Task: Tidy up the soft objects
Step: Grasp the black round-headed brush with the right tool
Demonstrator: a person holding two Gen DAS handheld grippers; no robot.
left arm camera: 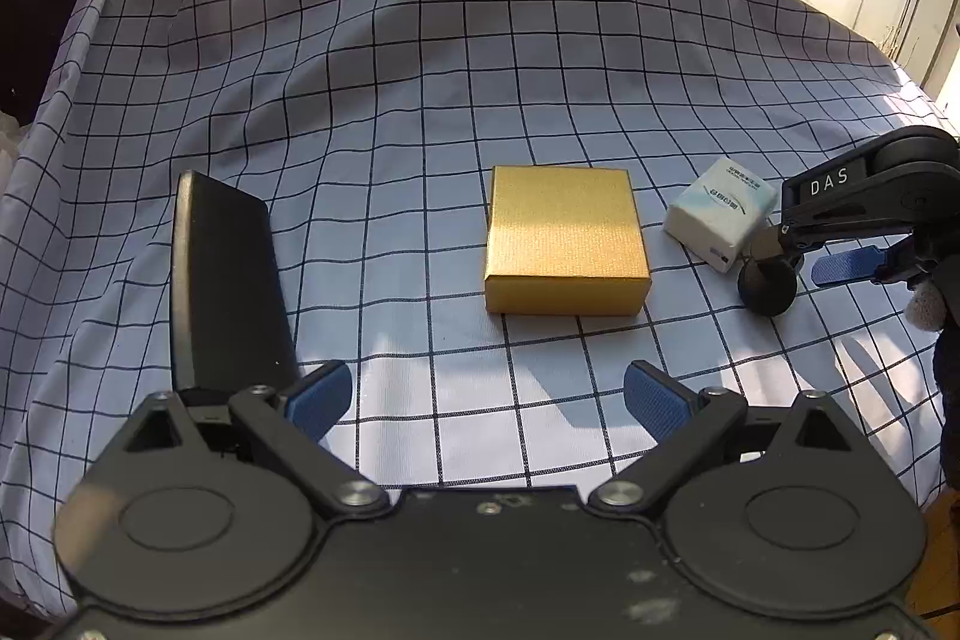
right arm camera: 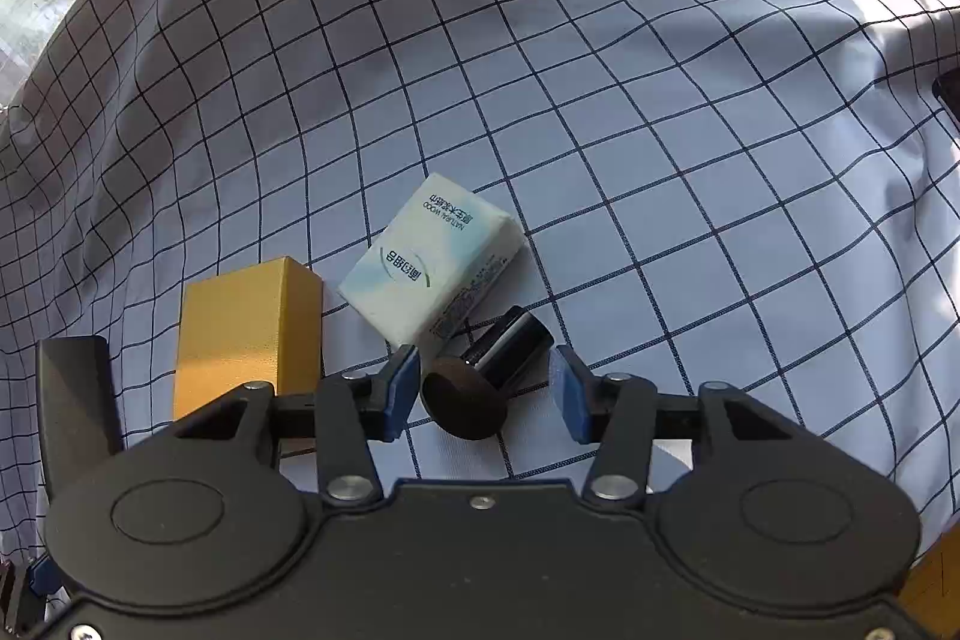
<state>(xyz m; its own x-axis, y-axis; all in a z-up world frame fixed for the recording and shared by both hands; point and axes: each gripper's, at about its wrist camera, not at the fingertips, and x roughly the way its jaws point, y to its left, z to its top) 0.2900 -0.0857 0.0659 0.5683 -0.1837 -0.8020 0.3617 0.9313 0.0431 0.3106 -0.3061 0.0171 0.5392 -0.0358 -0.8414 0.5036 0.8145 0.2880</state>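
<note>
Tissue pack (right arm camera: 433, 268), soft and plastic-wrapped with a pale blue swirl and printed lettering, lies on a checked cloth (right arm camera: 660, 130) spread over a wide surface, its near corner just beside a small black object with a dark rounded cap (right arm camera: 465, 403) and a glossy cylindrical body (what it is exactly cannot be told from these views). A gold box (right arm camera: 240, 340) sits to the pack's left, near but apart from it. A dark flat slab (left arm camera: 225, 280), possibly a phone or a case, lies further left on the cloth.

The right gripper (right arm camera: 486, 391) hangs over the black capped object with its blue-padded jaws standing wide apart, one on either side of the object and neither pressing on it; nothing is held. The left gripper (left arm camera: 486, 400) is likewise spread open and empty, pointed down at the cloth short of the gold box. In the left wrist view the right gripper (left arm camera: 840, 268) comes in from the right edge, its tip beside the pack (left arm camera: 720, 214).

By the look of it, this is the approach to a first pick, with nothing yet organized. If the pack is the target, the right jaws are lined up on the wrong thing: the next move calls for pushing forward past the capped object, straddling the pack's narrower sides, and closing gently, since the pack will likely give under pressure.
</note>
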